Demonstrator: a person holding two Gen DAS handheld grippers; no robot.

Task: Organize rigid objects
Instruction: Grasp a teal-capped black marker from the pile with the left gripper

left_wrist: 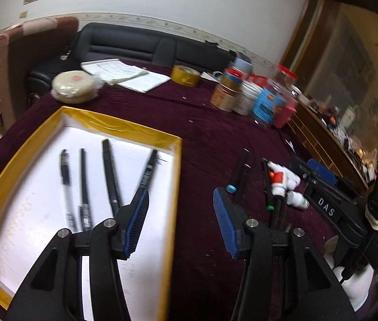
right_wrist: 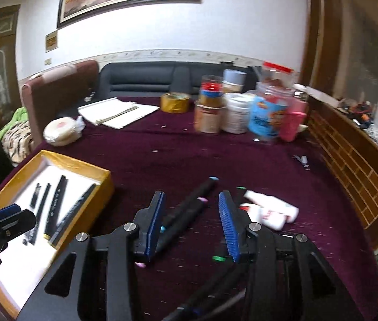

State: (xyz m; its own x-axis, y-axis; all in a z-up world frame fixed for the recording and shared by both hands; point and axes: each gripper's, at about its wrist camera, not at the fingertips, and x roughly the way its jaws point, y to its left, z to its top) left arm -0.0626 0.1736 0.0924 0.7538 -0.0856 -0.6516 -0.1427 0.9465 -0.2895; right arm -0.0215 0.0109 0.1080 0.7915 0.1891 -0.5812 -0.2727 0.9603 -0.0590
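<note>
Both grippers hung part-open and empty above the maroon tablecloth (right_wrist: pixel 189 149). The left gripper (left_wrist: pixel 180 208) hovered over the gold-rimmed tray (left_wrist: pixel 124 129) holding four black pens (left_wrist: pixel 111 176). The right gripper (right_wrist: pixel 191 214) stood over loose markers (right_wrist: pixel 189 208) right of it.
</note>
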